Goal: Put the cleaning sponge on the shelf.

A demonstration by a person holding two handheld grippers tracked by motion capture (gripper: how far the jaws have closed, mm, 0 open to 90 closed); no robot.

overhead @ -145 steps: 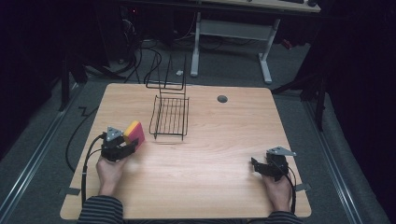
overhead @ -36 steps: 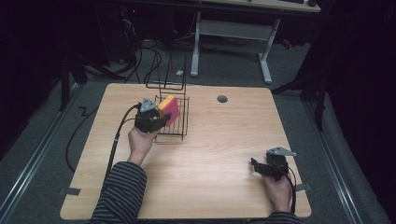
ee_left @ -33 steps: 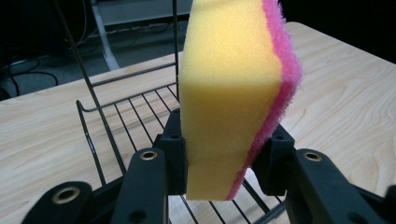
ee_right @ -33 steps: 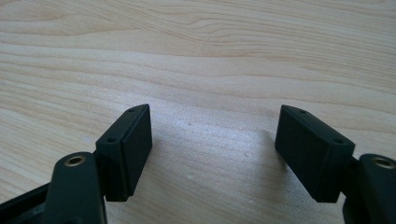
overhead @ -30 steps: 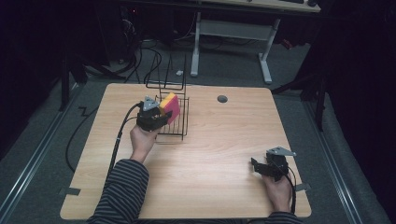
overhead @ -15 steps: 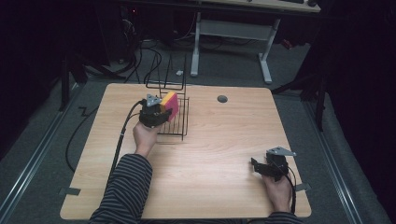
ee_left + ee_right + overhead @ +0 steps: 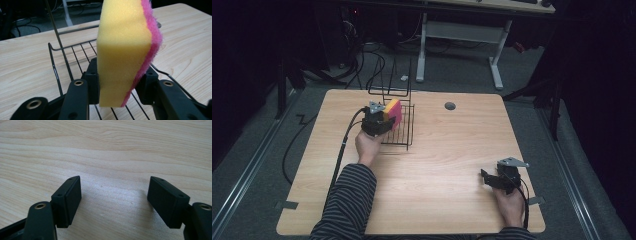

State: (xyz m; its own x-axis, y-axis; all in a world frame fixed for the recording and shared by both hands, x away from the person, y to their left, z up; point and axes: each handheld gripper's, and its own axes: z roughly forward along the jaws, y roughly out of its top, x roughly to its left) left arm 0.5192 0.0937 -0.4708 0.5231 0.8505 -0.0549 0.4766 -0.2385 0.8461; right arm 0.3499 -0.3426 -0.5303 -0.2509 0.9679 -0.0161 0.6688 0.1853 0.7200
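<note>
Yellow-pink sponge (image 7: 125, 52) clamped upright in left hand-held gripper (image 7: 120, 82) over wire rack (image 7: 399, 127).

yellow sponge (image 7: 122, 55) with pink scrub side — upright on edge, above the black wire rack (image 7: 398, 127).

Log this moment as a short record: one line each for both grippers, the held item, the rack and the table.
left gripper: shut on the sponge, held above the wire rack's floor
sponge: yellow foam with a pink scrub layer, standing on edge between the jaws
wire rack: black, on the table's far left part, its tall end farthest from the person
right gripper: open, nothing between the jaws, low over the table near its right front
table: light wood
</note>
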